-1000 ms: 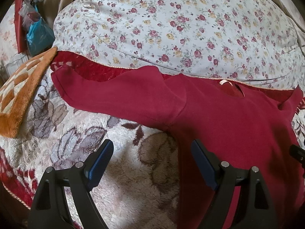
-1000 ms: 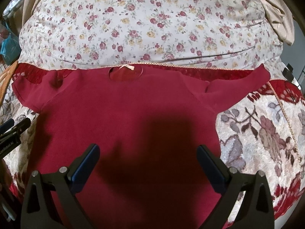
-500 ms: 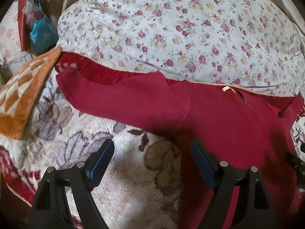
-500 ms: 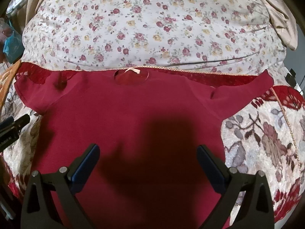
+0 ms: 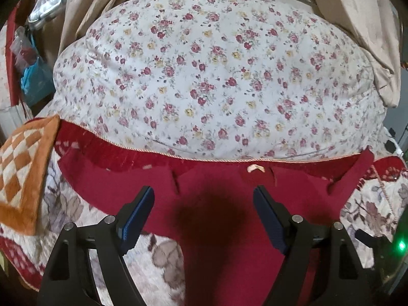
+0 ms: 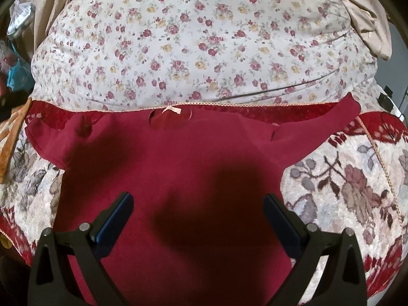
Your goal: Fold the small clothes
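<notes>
Floral bedding fills the background: a big white quilt (image 5: 216, 81) printed with small roses is heaped at the far edge of a plush flowered blanket (image 5: 158, 267) that carries everything.

From my left wrist camera, I see the dark red shirt (image 5: 229, 229) lying flat on the blanket, its collar with a small pale bow (image 5: 255, 168) touching the quilt's lower edge. One sleeve reaches toward the blanket's left edge, close to an orange checkered cushion (image 5: 23, 168); the other points to the right edge. My left gripper (image 5: 204, 216) hangs above the shirt with its jaws wide apart, gripping nothing, and they are not pressing the cloth.

From my right wrist camera, the shirt (image 6: 178, 165) spreads across the middle of the blanket (image 6: 344, 191), collar toward the quilt (image 6: 191, 38), both sleeves spread outward. My right gripper (image 6: 199, 221) floats over the shirt's body, jaws wide with nothing between the pads, casting a dark shadow on the fabric.
</notes>
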Demonstrator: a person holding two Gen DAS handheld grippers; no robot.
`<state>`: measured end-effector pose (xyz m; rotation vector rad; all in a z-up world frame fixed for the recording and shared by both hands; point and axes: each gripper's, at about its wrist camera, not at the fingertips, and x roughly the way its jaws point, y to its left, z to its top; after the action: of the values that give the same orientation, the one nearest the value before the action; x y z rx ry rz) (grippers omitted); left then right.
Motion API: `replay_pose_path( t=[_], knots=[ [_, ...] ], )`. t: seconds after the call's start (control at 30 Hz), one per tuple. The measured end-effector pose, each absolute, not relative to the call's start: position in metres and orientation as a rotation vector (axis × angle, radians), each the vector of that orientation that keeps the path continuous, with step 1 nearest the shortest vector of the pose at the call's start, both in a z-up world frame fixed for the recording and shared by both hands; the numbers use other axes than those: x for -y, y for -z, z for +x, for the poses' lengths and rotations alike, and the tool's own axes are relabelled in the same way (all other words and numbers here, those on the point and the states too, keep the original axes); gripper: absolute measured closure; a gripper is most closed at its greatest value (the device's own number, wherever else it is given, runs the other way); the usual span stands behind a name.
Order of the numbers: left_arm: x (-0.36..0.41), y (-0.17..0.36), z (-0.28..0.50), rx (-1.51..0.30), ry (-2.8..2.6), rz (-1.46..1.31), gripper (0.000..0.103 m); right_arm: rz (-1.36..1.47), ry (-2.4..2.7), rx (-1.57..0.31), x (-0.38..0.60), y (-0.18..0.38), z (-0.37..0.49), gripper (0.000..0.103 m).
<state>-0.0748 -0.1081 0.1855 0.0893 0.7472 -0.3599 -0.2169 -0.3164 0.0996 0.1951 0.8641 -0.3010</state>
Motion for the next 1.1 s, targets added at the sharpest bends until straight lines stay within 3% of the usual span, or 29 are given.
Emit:
replay_pose_path(
  t=[0.7,1.1],
  knots=[
    [0.050,-0.099,-0.020,-0.824,0.186,0.092,0.043,0.164,0.219,-0.913,0.291,-0.068,-0.170,0.000],
    [-0.083,-0.053,0.046,-0.835,-0.175,-0.236,0.043,0.196,0.156,-0.934,0.282,-0.054,-0.159,0.000]
  ],
)
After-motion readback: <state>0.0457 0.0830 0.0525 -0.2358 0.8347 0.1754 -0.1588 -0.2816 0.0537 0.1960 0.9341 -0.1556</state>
